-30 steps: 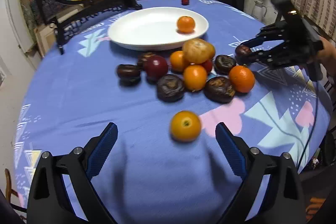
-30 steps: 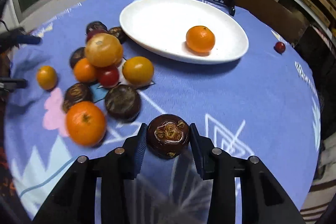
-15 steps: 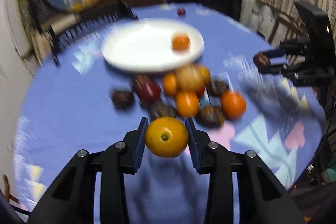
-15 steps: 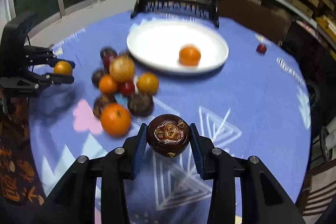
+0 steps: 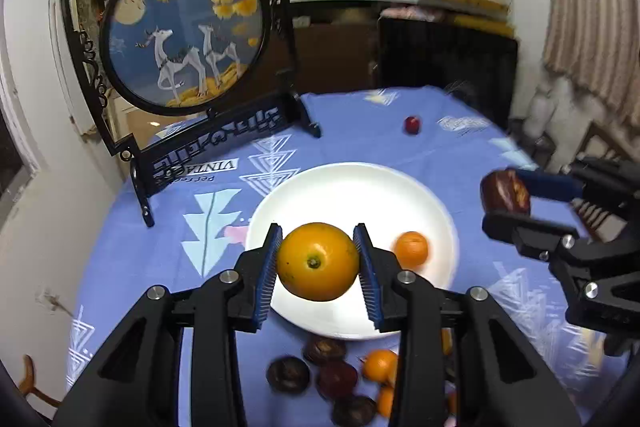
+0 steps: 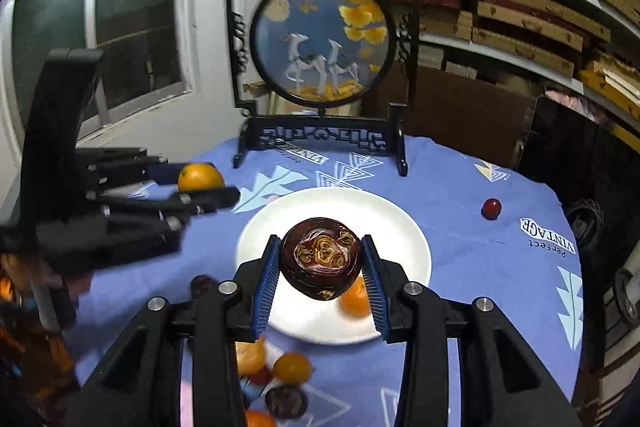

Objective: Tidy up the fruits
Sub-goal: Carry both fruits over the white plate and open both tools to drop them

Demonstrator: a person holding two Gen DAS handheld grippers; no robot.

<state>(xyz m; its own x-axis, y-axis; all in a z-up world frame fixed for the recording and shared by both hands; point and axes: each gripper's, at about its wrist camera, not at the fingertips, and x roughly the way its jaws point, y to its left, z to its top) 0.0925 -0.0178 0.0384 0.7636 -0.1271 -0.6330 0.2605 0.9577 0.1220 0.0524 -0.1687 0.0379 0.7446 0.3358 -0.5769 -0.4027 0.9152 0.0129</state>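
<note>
Counter (image 5: 344, 147): most fruit is not sorted yet. The pile (image 5: 344, 383) sits at 6 o'clock of the plate (image 5: 340, 187), w/ one small orange (image 5: 411, 248) on it. Left gripper (image 5: 319, 261) jaws squeeze an orange (image 5: 317, 261) above the plate. Right gripper (image 6: 322, 259) jaws squeeze a dark fruit (image 6: 322, 257) above it too. A red berry (image 6: 491, 208) lies alone at 2 o'clock.

A round counter (image 6: 460, 187) under a blue cloth with pale triangle prints fills the near ground, and at its far edge stands a black-framed round screen (image 6: 322, 39) painted with two deer, a moon and yellow leaves. Behind it, wall shelves (image 6: 520, 7) on the right are stacked with flat boxes. A dark window (image 6: 100, 23) on the far left reflects a ceiling light, and a striped curtain (image 5: 592, 7) hangs at the right.
</note>
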